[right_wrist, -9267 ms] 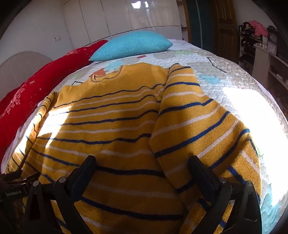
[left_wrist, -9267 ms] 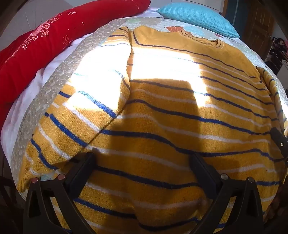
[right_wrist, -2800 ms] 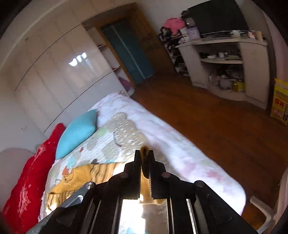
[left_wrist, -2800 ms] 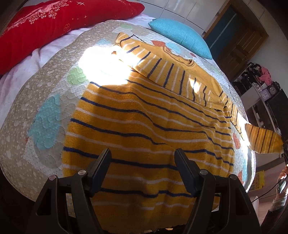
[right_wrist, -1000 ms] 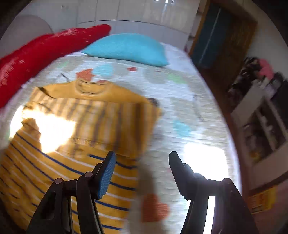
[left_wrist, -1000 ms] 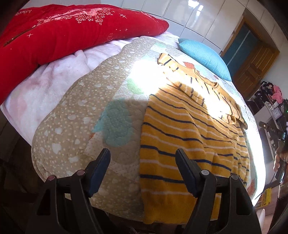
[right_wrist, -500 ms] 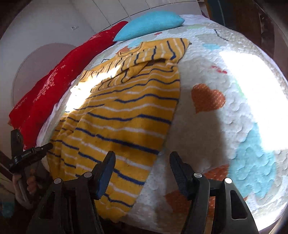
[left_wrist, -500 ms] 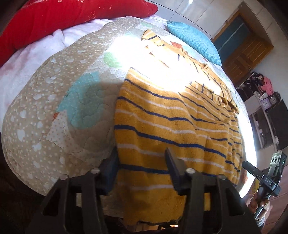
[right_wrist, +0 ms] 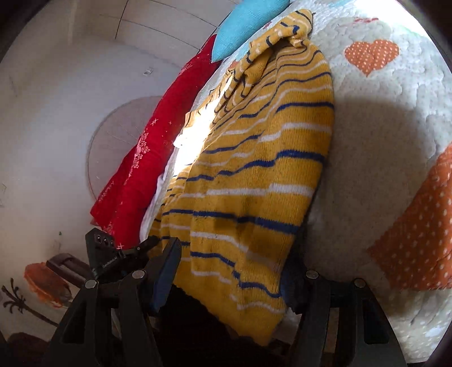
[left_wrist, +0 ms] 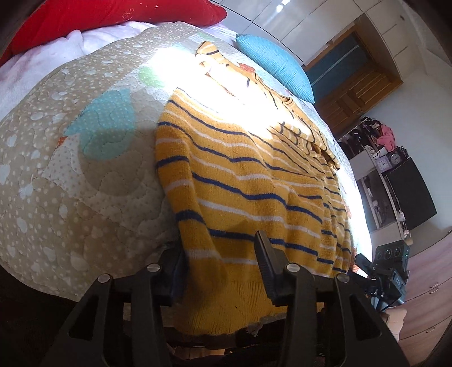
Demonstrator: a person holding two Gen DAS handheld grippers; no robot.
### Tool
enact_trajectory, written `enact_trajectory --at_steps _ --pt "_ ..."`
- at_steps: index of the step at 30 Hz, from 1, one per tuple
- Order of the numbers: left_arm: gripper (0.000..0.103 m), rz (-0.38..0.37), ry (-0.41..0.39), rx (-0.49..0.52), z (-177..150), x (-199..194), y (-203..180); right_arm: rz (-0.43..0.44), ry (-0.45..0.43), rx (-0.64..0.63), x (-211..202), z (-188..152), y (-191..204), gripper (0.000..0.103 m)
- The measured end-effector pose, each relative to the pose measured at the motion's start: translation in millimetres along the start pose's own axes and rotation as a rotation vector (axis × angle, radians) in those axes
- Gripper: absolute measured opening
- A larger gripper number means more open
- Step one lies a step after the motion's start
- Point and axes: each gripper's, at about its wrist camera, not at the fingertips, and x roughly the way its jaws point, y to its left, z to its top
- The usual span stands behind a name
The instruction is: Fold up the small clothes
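Quilted bedspread (left_wrist: 70,180) carries the striped sweater (left_wrist: 254,180); left gripper (left_wrist: 220,262) opening astride its hem, right gripper (right_wrist: 234,276) wide astride it; lettering unreadable.

The striped sweater (left_wrist: 254,180) is a thick knit, yellow with blue and white bands, fuzzy and matt, its hem (left_wrist: 248,327) frayed with loose threads. It lies on a quilted bedspread (left_wrist: 70,175), soft cotton-looking cloth with stitched puffy shapes and a dotted print, matt throughout. The red pillow (left_wrist: 113,17) looks like smooth velvety fabric with embroidered patterns; the blue cushion (left_wrist: 276,65) has a coarse, textured weave. Both the left claw (left_wrist: 220,268) and the right claw (right_wrist: 231,271) are black matt plastic with small shiny metal screws. The wardrobe doors (left_wrist: 296,25) are glossy white panels; the door (left_wrist: 358,93) and floor (left_wrist: 423,282) are polished wood.
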Motion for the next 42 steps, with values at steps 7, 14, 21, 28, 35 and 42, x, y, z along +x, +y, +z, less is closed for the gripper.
enact_trajectory --at_steps 7,14,21,28,35,42 --pt "0.013 0.135 0.032 0.009 5.0 8.7 -7.1 -0.078 0.017 0.006 18.1 -18.9 10.7 0.037" --pt "0.007 0.122 0.010 0.068 7.3 -21.8 -24.7 -0.098 0.017 0.003 -8.4 -17.1 22.1 0.011" --pt "0.007 0.114 -0.011 0.096 -25.7 -54.0 -32.7 -0.083 -0.024 -0.015 -54.6 -35.6 33.8 0.011" --pt "0.007 0.111 -0.018 0.021 -6.6 -40.9 -16.5 -0.108 0.020 -0.013 -41.1 -22.4 26.9 0.011" --pt "0.007 0.104 -0.106 0.070 49.5 -36.0 -41.3 -0.093 -0.051 -0.115 -43.3 44.7 57.7 0.011" --pt "0.007 0.133 -0.182 0.066 145.4 4.3 -60.0 -0.133 -0.131 -0.172 -18.7 147.3 74.1 0.011"
